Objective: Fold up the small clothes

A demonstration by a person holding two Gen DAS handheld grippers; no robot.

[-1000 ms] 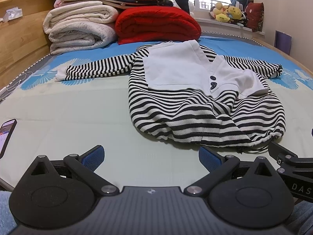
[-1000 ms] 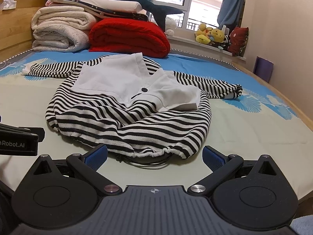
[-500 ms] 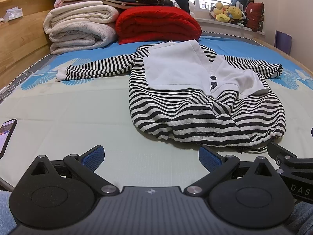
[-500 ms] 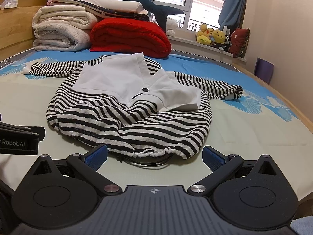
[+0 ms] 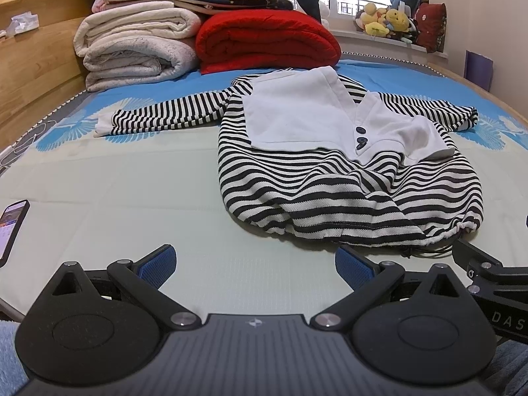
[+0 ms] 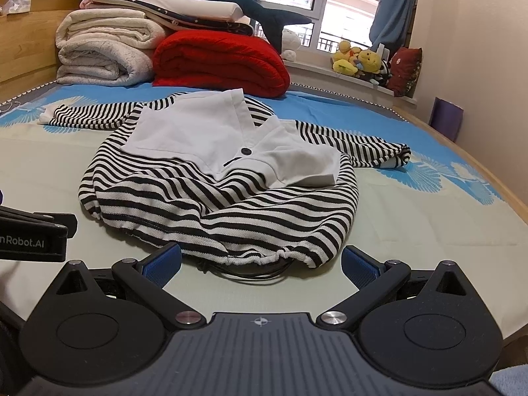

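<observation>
A small black-and-white striped top with a white collar panel and dark buttons [image 5: 333, 165] lies flat on the bed, sleeves spread left and right; it also shows in the right wrist view [image 6: 224, 178]. Its drawstring hem faces me. My left gripper [image 5: 255, 264] is open and empty, low over the mat, just short of the hem's left part. My right gripper [image 6: 260, 264] is open and empty, right in front of the hem's middle, above the black drawstring loop [image 6: 250, 272].
Folded white blankets [image 5: 135, 52] and a red quilt [image 5: 267, 39] are stacked at the bed's far end, with a plush shark on top. A phone [image 5: 11, 231] lies at the left edge. A wooden headboard [image 5: 29, 66] runs along the left. Stuffed toys [image 6: 359, 62] sit on the windowsill.
Both grippers have crept slightly forward toward the hem. The top has not moved.
</observation>
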